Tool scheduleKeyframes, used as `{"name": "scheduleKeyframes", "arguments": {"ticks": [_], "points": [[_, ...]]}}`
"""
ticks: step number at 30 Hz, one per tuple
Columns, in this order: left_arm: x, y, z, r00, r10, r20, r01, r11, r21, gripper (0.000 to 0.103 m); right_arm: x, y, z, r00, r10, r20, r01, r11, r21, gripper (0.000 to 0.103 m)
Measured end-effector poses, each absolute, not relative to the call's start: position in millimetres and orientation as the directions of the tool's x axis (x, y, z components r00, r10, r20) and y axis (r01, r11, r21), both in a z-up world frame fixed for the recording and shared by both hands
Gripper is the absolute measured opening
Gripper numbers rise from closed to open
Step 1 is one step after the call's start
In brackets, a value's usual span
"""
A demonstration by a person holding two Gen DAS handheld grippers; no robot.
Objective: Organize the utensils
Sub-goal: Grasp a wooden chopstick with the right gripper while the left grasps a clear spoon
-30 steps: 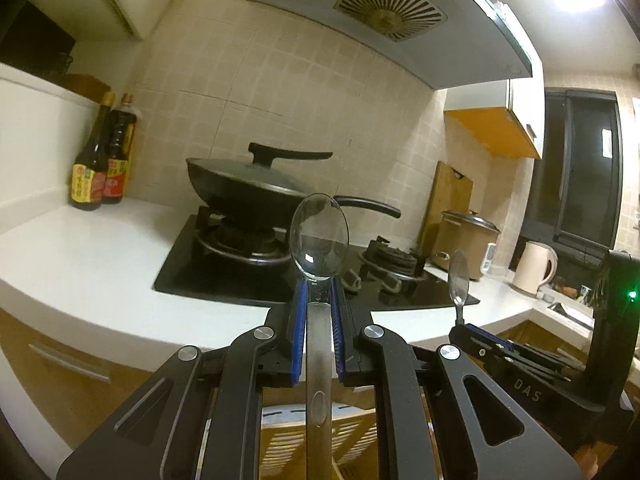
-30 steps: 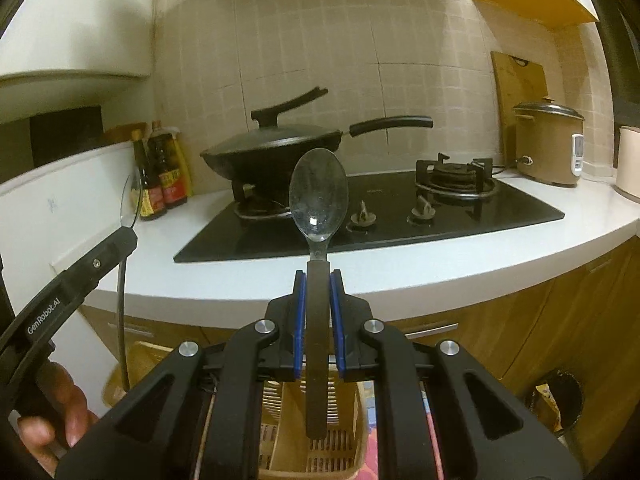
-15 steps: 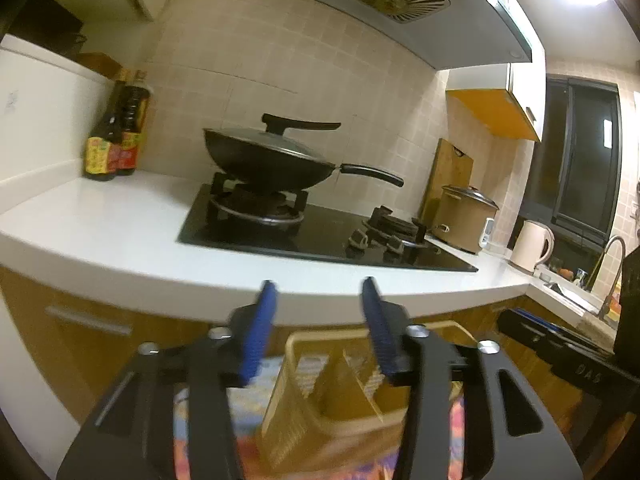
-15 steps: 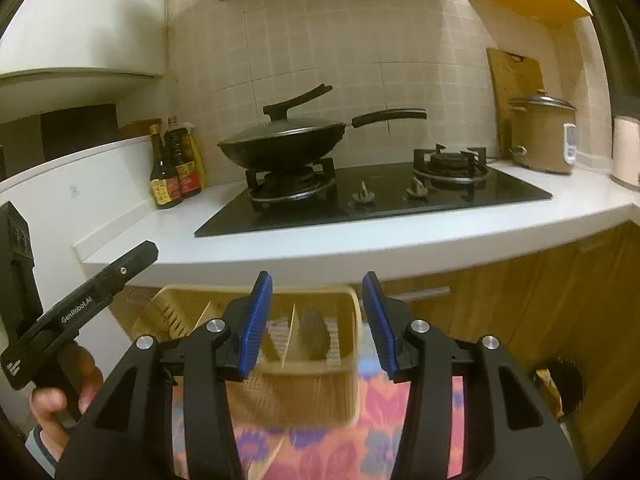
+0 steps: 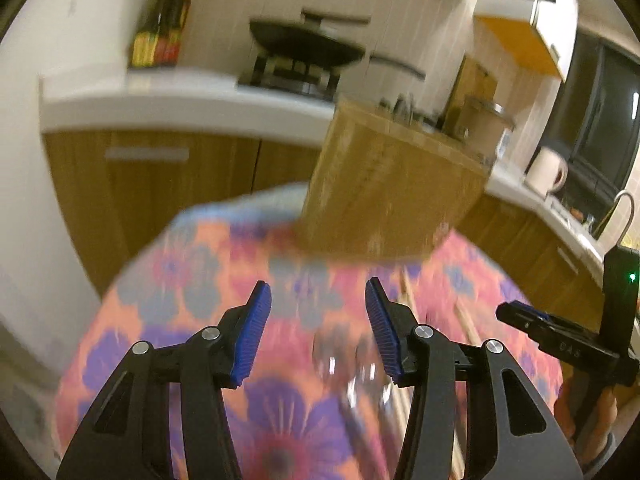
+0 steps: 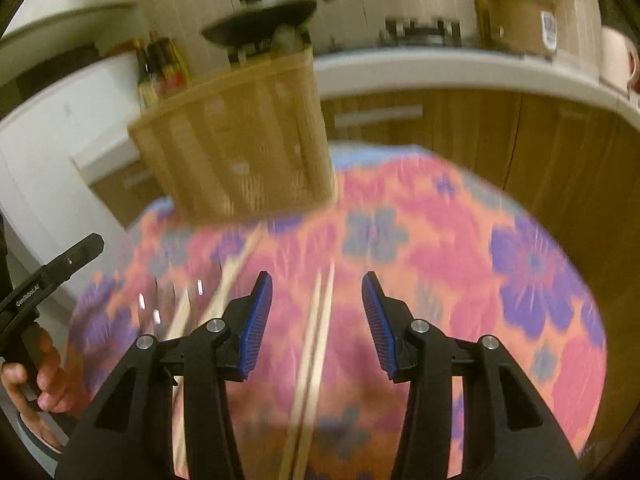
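A tan slatted utensil basket [image 5: 394, 188] [image 6: 240, 140] stands at the far side of a round table with a floral cloth [image 5: 192, 280] [image 6: 440, 240]. My left gripper [image 5: 318, 328] is open and empty above the cloth, with blurred metal spoons [image 5: 348, 364] lying just below its right finger. My right gripper [image 6: 316, 320] is open and empty over a pair of wooden chopsticks [image 6: 316, 336]. More chopsticks [image 6: 228, 280] and shiny spoons [image 6: 168, 300] lie to its left. A spoon bowl [image 6: 286, 36] sticks up from the basket.
The kitchen counter [image 5: 180, 100] with a wok [image 5: 304, 40], sauce bottles [image 5: 160, 36], a rice cooker [image 6: 520, 20] and a kettle [image 5: 546, 168] runs behind the table. Each gripper shows at the edge of the other's view [image 5: 560, 344] [image 6: 44, 284]. Both views are motion-blurred.
Both grippers held spoons above the basket, opened and dropped them in, then swung down toward the tablecloth and the utensils lying on it.
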State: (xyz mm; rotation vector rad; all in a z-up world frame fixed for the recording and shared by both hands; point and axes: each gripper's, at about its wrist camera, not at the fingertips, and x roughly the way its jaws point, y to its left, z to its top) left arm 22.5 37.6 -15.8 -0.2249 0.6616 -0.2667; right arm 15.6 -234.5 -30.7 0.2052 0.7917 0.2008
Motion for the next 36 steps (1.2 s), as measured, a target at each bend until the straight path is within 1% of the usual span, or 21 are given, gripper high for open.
{"name": "scheduleKeyframes", "arguments": {"ticks": [3,5,6,8,9,11,13,15,18,19,20,23,25,28,32,35,36], "points": [[16.7,35.7,-31.4,0.687,-0.340,-0.642,0.181,0.936,-0.302,0.045,4.2,-228.0,-44.2,0.636,0.238,-0.734,-0.088,0.967,0.237,0.036],[15.7,30.4,-37.1,0.647,-0.350,-0.678,0.197,0.935,-0.294,0.045,0.7,-226.0,-51.6,0.610,0.235,-0.757,-0.081,0.969,0.235,0.033],[15.1,25.7,-41.1,0.622,-0.345,-0.703,0.206,0.938,-0.279,0.045,-1.2,-225.7,-55.8,0.595,0.236,-0.768,-0.074,0.968,0.241,0.028],[15.3,16.5,-47.9,0.588,-0.326,-0.740,0.218,0.945,-0.244,0.043,-3.8,-227.2,-61.5,0.572,0.246,-0.783,-0.063,0.964,0.257,0.023],[15.1,10.6,-51.8,0.575,-0.302,-0.760,0.225,0.952,-0.208,0.041,-4.3,-228.3,-63.5,0.565,0.249,-0.786,-0.060,0.963,0.262,0.022],[15.7,2.5,-55.4,0.587,-0.236,-0.774,0.224,0.967,-0.125,0.036,-3.7,-228.8,-63.7,0.562,0.246,-0.790,-0.062,0.965,0.256,0.020],[15.3,-3.7,-54.1,0.597,-0.199,-0.777,0.229,0.971,-0.073,0.032,-3.0,-228.9,-63.4,0.548,0.261,-0.795,-0.070,0.961,0.268,0.014],[15.7,-3.0,-54.2,0.598,-0.191,-0.779,0.231,0.971,-0.061,0.031,-1.0,-230.4,-63.7,0.532,0.281,-0.799,-0.075,0.955,0.286,0.013],[17.0,3.3,-54.3,0.594,-0.212,-0.776,0.231,0.969,-0.088,0.029,-2.2,-236.3,-62.8,0.524,0.324,-0.788,-0.073,0.939,0.337,0.013],[18.0,4.9,-54.1,0.593,-0.216,-0.776,0.233,0.968,-0.092,0.027,-3.1,-238.5,-63.0,0.522,0.331,-0.786,-0.069,0.935,0.348,0.013],[18.2,6.3,-54.2,0.594,-0.212,-0.776,0.233,0.969,-0.086,0.026,-2.7,-238.6,-64.1,0.514,0.309,-0.800,-0.060,0.943,0.326,0.013],[17.4,6.6,-52.9,0.593,-0.213,-0.776,0.231,0.969,-0.089,0.021,-3.6,-238.2,-63.6,0.508,0.303,-0.806,-0.064,0.947,0.315,0.013],[17.1,7.4,-52.5,0.591,-0.214,-0.778,0.228,0.969,-0.093,0.014,-4.7,-238.9,-63.6,0.503,0.285,-0.816,-0.056,0.953,0.298,0.013],[17.7,12.1,-52.7,0.583,-0.235,-0.777,0.233,0.965,-0.117,0.011,-7.5,-246.0,-65.1,0.484,0.312,-0.817,-0.044,0.942,0.334,0.013],[16.4,11.4,-51.4,0.580,-0.230,-0.782,0.245,0.964,-0.102,0.011,-3.8,-240.3,-62.7,0.456,0.285,-0.843,-0.050,0.954,0.296,0.013],[16.0,11.1,-50.6,0.575,-0.226,-0.786,0.252,0.963,-0.093,0.013,5.1,-231.5,-60.9,0.414,0.253,-0.874,-0.057,0.966,0.252,0.013],[16.6,11.7,-50.5,0.568,-0.237,-0.788,0.254,0.961,-0.106,0.016,8.2,-229.0,-60.3,0.402,0.241,-0.883,-0.064,0.970,0.235,0.014]]}}
